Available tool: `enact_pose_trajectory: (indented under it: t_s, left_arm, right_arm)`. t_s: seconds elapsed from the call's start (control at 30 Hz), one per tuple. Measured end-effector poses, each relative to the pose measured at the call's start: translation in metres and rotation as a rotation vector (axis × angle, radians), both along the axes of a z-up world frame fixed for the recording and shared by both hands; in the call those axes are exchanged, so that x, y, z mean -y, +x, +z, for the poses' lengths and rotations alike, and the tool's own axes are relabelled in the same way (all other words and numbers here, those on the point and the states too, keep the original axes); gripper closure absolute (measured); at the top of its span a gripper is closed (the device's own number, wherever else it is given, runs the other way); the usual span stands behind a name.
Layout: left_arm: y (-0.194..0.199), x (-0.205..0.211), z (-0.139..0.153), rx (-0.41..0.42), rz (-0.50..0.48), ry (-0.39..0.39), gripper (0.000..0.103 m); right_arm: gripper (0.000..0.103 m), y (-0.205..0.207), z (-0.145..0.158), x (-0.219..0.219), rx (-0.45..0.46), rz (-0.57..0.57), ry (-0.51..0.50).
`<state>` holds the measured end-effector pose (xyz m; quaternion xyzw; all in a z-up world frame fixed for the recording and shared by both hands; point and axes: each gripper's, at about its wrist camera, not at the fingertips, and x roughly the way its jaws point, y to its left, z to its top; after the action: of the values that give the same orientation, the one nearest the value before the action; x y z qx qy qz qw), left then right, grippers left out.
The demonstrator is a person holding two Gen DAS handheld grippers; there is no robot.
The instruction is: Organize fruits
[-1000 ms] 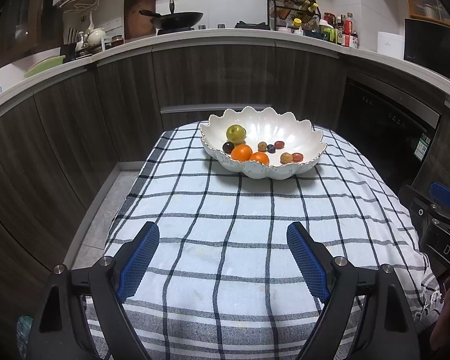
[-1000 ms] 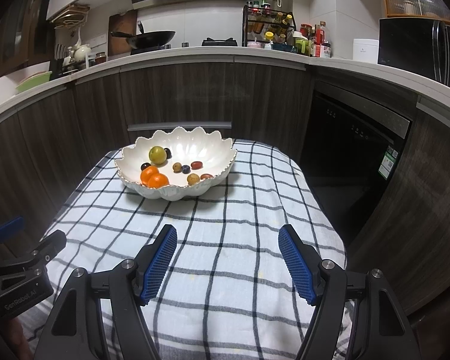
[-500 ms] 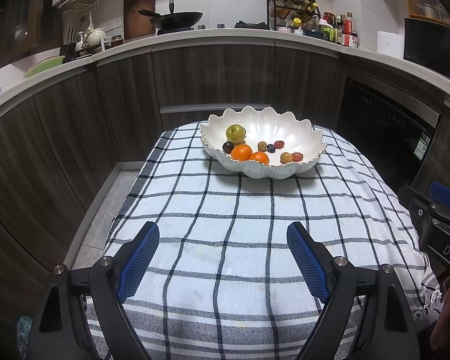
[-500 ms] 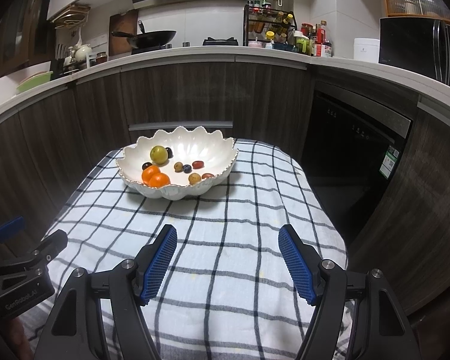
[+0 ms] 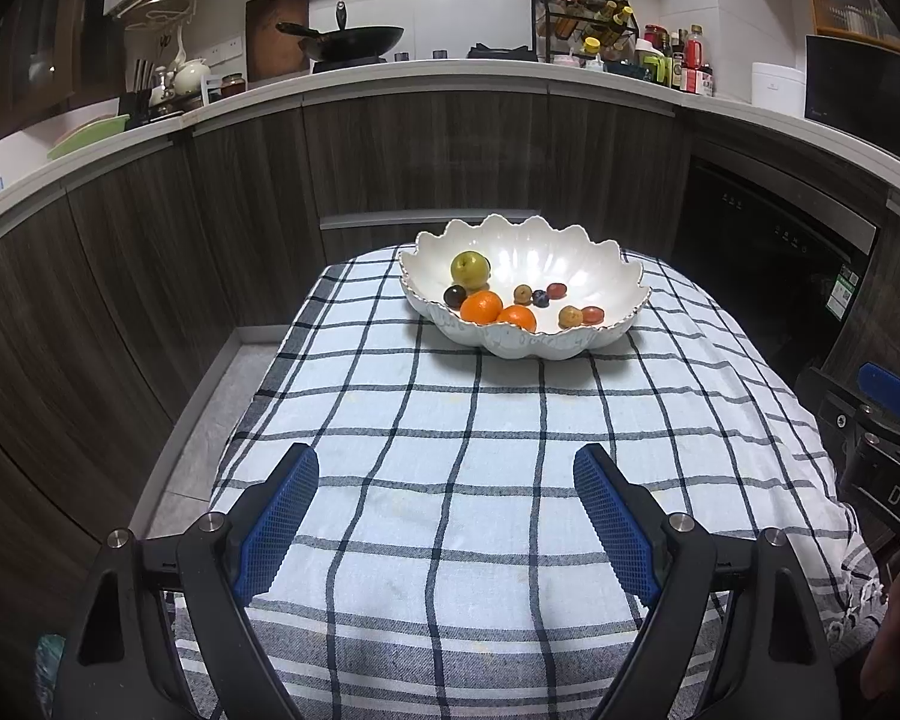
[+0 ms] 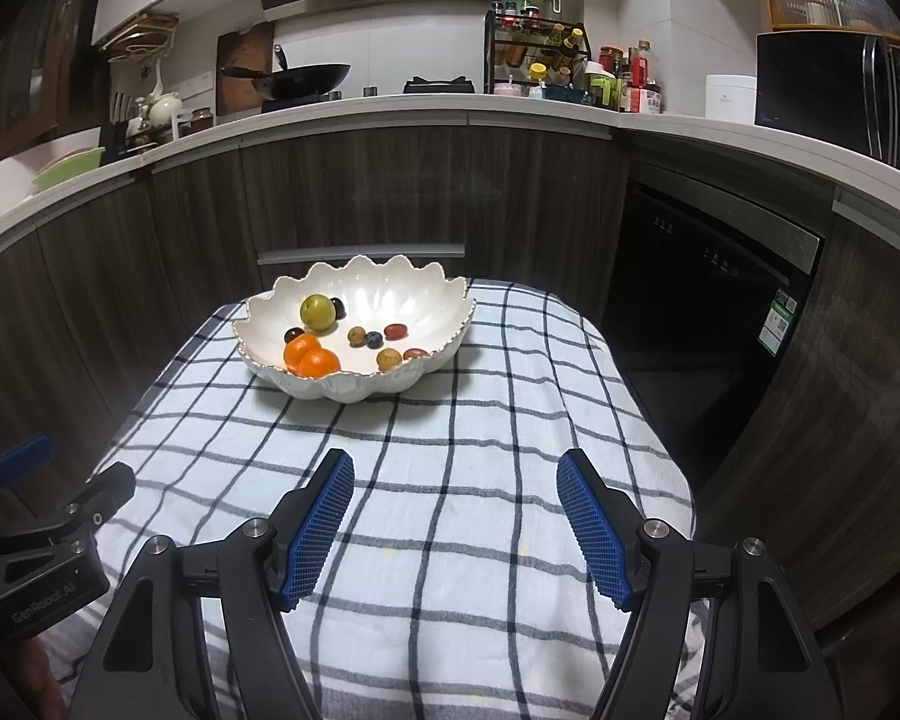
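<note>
A white scalloped bowl (image 5: 606, 276) stands at the far end of the checked tablecloth (image 5: 450, 420). In it lie a green apple (image 5: 470, 269), two oranges (image 5: 481, 307), and several small dark, brown and red fruits (image 5: 540, 298). The bowl also shows in the right wrist view (image 6: 390, 294) with the apple (image 6: 317, 311) and oranges (image 6: 309, 356). My left gripper (image 5: 447, 516) is open and empty above the near cloth. My right gripper (image 6: 456, 516) is open and empty, well short of the bowl.
Dark wood cabinets and a white counter (image 5: 426, 69) curve behind the table, with a wok (image 5: 354, 39) and spice rack (image 5: 588, 18). A black oven front (image 6: 708, 276) stands to the right. The floor gap (image 5: 210, 420) lies left of the table.
The right wrist view has shifted slightly, with the bowl a little higher and to the right. The left gripper has not moved.
</note>
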<state>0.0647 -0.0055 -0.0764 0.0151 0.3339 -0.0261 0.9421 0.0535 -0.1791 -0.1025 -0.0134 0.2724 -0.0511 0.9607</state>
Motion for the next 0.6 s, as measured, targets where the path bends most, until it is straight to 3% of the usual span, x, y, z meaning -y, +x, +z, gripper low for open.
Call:
enact_pose_trajectory:
  t_s: [0.6]
  left_arm:
    - [0.0001, -0.0009, 0.0016, -0.010, -0.008, -0.010, 0.010]
  right_arm:
    - [0.032, -0.0004, 0.0010, -0.0008, 0.003, -0.003, 0.004]
